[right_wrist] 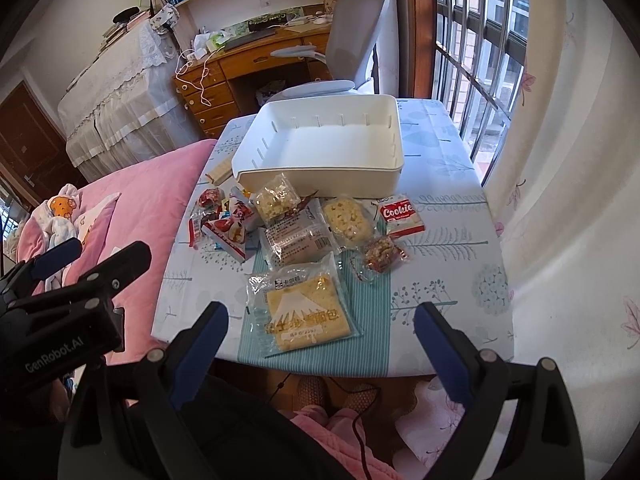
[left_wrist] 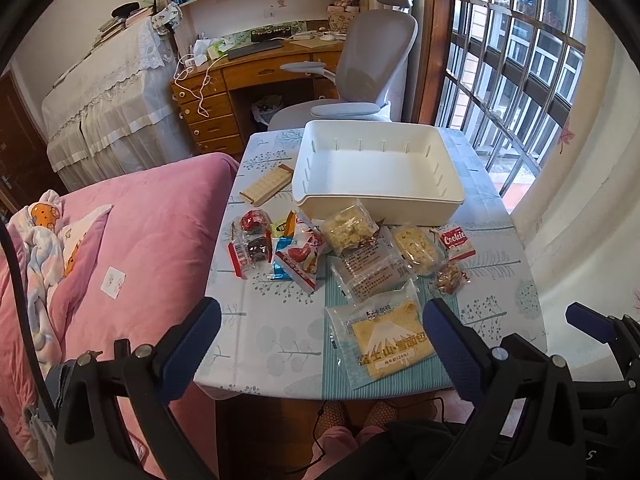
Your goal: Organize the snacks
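Observation:
An empty white bin (left_wrist: 380, 168) (right_wrist: 324, 148) stands at the far side of a small table (left_wrist: 280, 344) (right_wrist: 448, 248). Several wrapped snacks lie in front of it: a yellow bread pack (left_wrist: 390, 338) (right_wrist: 304, 312) nearest me, a clear pastry pack (left_wrist: 370, 272) (right_wrist: 298, 242), two puffed-rice bars (left_wrist: 350, 228) (right_wrist: 348, 220), a Cookie pack (left_wrist: 456, 240) (right_wrist: 400, 214), a nut bar (left_wrist: 448, 276) (right_wrist: 380, 256), red-and-white packs (left_wrist: 298, 258) (right_wrist: 226, 230) and a wafer bar (left_wrist: 268, 184). My left gripper (left_wrist: 320, 340) and right gripper (right_wrist: 320, 336) both hover open above the table's near edge, holding nothing.
A pink bed (left_wrist: 140, 248) (right_wrist: 132, 216) borders the table's left side. A grey office chair (left_wrist: 368, 60) and wooden desk (left_wrist: 248, 76) stand behind the table. A barred window (left_wrist: 520, 60) is to the right. A person's pink-slippered feet (left_wrist: 352, 416) show under the table.

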A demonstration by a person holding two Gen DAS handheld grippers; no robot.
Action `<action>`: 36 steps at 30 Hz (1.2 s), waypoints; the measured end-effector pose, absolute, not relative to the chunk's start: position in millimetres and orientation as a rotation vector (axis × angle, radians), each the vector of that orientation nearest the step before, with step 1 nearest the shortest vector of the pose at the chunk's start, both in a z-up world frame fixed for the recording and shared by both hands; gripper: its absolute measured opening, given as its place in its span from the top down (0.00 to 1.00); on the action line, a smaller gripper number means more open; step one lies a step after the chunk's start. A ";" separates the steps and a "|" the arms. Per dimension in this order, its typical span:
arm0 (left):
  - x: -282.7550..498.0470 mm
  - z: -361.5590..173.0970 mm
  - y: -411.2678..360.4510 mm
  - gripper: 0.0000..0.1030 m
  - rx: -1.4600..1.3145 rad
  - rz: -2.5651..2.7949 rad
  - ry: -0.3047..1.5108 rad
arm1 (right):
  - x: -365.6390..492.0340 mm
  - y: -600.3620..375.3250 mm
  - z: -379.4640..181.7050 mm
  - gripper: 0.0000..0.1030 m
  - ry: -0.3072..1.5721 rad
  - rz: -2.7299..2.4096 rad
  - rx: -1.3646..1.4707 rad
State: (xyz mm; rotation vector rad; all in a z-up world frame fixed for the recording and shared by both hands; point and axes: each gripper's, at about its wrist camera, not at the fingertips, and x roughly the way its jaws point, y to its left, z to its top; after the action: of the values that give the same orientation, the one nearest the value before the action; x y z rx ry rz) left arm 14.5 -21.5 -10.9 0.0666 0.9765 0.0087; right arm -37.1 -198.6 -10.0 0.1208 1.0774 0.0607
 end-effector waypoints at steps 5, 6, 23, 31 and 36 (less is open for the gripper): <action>14.0 -8.0 -24.6 0.02 0.065 0.060 0.980 | -27.1 -204.6 -13.8 0.08 1.068 0.092 0.113; 14.3 -7.4 -24.2 0.02 0.063 0.070 0.982 | -25.7 -205.3 -13.2 0.08 1.067 0.100 0.111; 18.2 -3.9 -17.5 0.02 0.060 0.152 1.021 | -5.4 -213.8 -24.8 0.08 1.100 0.194 0.152; 31.8 -15.0 -4.9 0.02 0.037 -0.008 1.027 | -4.0 -210.3 -28.2 0.08 1.116 0.111 0.199; 46.7 -27.6 14.2 0.02 0.026 -0.167 1.060 | -1.7 -202.0 -31.3 0.08 1.135 -0.008 0.278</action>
State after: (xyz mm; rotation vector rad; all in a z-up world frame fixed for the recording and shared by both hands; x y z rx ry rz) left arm 46.7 14.2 -27.6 0.0255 1.0600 -0.1666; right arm -1.7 -202.0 -31.3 0.2778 1.1346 -0.0076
